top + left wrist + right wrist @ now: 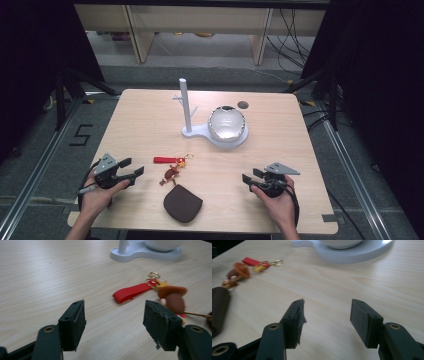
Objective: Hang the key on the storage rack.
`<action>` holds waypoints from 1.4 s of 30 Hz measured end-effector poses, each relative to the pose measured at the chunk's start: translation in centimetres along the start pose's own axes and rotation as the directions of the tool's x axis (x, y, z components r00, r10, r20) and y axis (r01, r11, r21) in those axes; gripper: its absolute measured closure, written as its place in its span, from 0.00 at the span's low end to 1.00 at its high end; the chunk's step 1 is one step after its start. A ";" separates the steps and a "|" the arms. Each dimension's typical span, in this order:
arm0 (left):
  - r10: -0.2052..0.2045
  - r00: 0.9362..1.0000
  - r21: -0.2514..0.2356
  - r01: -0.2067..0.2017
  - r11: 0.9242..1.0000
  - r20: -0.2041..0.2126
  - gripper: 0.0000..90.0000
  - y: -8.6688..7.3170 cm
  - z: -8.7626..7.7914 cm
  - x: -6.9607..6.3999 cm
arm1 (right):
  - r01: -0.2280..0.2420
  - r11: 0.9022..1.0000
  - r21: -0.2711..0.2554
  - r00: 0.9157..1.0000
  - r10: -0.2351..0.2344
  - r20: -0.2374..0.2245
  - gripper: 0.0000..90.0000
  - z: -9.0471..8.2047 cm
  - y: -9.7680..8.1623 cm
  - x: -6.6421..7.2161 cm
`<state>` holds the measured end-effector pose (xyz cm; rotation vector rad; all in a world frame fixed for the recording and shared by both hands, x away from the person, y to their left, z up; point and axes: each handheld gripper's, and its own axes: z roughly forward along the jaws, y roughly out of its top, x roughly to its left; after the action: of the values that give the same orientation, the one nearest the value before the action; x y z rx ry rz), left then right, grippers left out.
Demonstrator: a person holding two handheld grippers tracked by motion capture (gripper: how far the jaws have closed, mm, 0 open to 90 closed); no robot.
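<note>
A keychain with a red strap [163,160] [130,292] [250,261], a gold ring [153,275] and a small brown-hatted figure [170,175] [173,300] [237,271] lies flat near the table's front centre. Just in front of it rests a dark brown pouch [183,204] [219,307]. My left gripper [132,168] [113,325] is held low at the front left, open and empty, jaws toward the keychain. At the front right, my right gripper [251,176] [325,317] is open too, with bare wood between its jaws.
A white stand [186,107] with an upright post and side pegs shares its base [140,252] [352,253] with a rounded glossy bowl [226,123] behind the keychain. A small dark hole [243,105] marks the tabletop at the back right.
</note>
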<state>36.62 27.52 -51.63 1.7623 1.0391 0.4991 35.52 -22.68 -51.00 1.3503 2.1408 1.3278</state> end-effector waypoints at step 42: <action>-0.027 0.894 0.365 -0.156 0.918 0.448 0.81 -0.8 -1.4 -9.9 | 0.096 0.885 0.456 0.908 0.109 -0.404 0.50 6.2 2.6 11.3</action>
<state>29.80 20.18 -50.55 2.1405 0.7827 -0.0973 35.08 -9.60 -49.71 1.3154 2.9050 1.2367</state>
